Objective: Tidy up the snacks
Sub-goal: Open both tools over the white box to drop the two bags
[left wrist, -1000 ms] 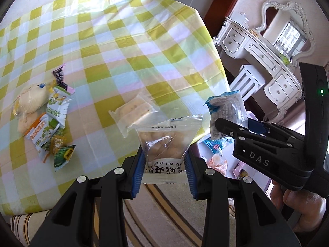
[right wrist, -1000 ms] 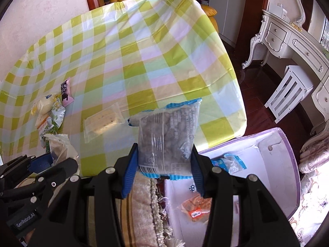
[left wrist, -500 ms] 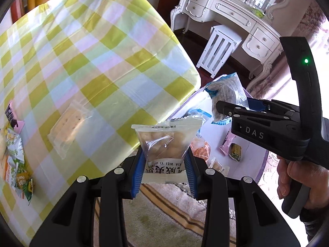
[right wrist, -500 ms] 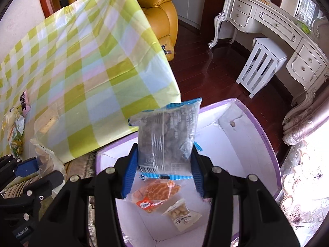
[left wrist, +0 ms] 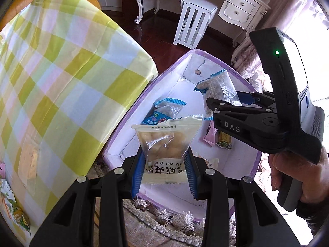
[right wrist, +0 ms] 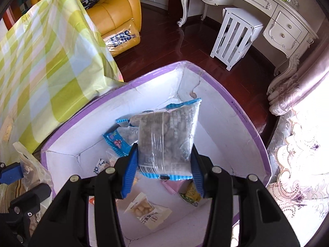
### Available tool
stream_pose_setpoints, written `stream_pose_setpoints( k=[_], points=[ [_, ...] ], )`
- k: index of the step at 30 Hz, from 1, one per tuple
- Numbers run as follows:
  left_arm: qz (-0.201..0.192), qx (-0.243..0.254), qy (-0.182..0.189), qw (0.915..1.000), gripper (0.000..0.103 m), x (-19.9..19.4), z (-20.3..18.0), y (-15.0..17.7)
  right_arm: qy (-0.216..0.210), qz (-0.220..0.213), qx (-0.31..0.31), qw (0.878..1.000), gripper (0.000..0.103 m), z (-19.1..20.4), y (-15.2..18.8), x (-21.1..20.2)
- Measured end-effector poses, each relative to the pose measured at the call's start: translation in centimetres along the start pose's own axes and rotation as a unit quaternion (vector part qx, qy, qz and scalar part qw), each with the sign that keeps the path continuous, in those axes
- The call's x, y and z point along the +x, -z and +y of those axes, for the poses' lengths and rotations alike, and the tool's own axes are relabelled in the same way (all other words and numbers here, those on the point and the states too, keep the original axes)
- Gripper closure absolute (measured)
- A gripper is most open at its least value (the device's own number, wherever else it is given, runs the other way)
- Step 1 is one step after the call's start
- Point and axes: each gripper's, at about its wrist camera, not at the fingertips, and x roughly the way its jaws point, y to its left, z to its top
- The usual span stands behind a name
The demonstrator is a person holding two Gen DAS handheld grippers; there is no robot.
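Observation:
My left gripper (left wrist: 164,170) is shut on a clear white-edged packet of pale biscuits (left wrist: 166,142), held over the near wall of a purple-rimmed white box (left wrist: 131,107). My right gripper (right wrist: 163,170) is shut on a clear blue-edged packet of nuts (right wrist: 166,135), hanging above the inside of the same box (right wrist: 236,107). In the left wrist view the right gripper (left wrist: 209,105) comes in from the right over the box with its nut packet (left wrist: 218,90). Several snack packets (right wrist: 148,210) lie on the box floor.
The table with the green and yellow checked cloth (left wrist: 61,78) stands left of the box, with a clear cracker packet (left wrist: 30,156) and more snacks (left wrist: 12,212) on it. A fringed rug (left wrist: 164,218), a white stool (right wrist: 234,37), a dressing table (right wrist: 267,10) and a yellow armchair (right wrist: 115,14) surround the box.
Both grippers have swung right and down from over the table to over the box, each keeping its packet. The table has slid to the left of both views.

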Motion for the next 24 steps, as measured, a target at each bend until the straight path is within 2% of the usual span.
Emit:
stream_pose_setpoints(
  k=[6, 12, 24],
  points=[
    [0.03, 0.017, 0.015, 0.9993, 0.067, 2.3, -1.1, -0.7, 0.007, 0.03, 0.018, 0.999, 0.055, -1.1, 0.8, 2.4],
    [0.054, 0.041, 0.012, 0.9976, 0.067, 3.7, -2.2, -0.9, 0.015, 0.045, 0.018, 0.999, 0.055, -1.2, 1.2, 3.7],
    [0.075, 0.045, 0.013, 0.9961, 0.066, 5.2, -2.6, -1.0, 0.021, 0.051, 0.023, 0.998, 0.055, -1.7, 1.2, 4.1]
  ],
)
